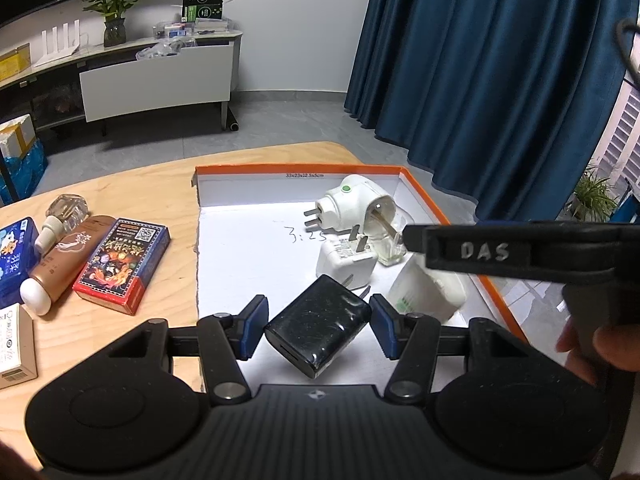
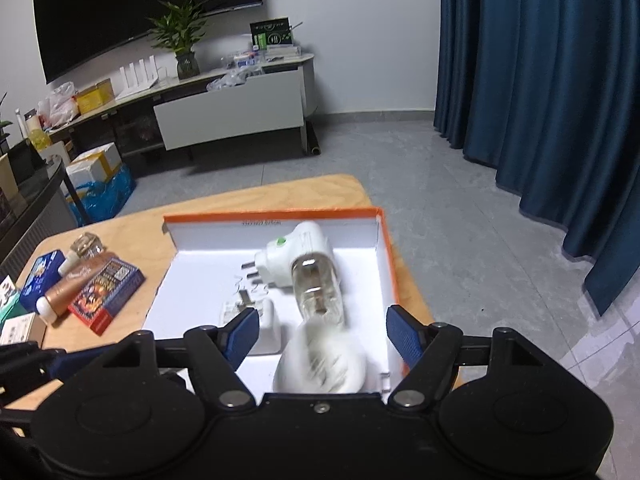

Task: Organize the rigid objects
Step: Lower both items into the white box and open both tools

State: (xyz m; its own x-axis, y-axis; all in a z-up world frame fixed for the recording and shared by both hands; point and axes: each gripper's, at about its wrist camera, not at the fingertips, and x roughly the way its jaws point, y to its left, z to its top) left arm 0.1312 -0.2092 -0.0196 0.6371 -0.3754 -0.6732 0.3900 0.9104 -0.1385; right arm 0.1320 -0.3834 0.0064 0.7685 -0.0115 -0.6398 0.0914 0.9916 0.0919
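An orange-rimmed white box [image 1: 256,200] sits on the wooden table; it also shows in the right wrist view [image 2: 382,248]. In it lie a white plug-in device with a glass bottle [image 1: 352,200] [image 2: 304,256], a white charger [image 1: 346,260] [image 2: 268,328], a white blurred object [image 1: 424,292] [image 2: 324,364] and a black charger [image 1: 318,330]. My left gripper [image 1: 318,326] is open, its pads either side of the black charger with small gaps. My right gripper [image 2: 320,338] is open above the blurred white object.
Left of the box lie a red card box [image 1: 120,266] [image 2: 106,292], a brown tube [image 1: 64,260], a glass bottle [image 1: 68,206], a blue box [image 1: 14,256] and a beige carton [image 1: 14,344]. The right gripper's body [image 1: 520,252] hangs over the box's right side.
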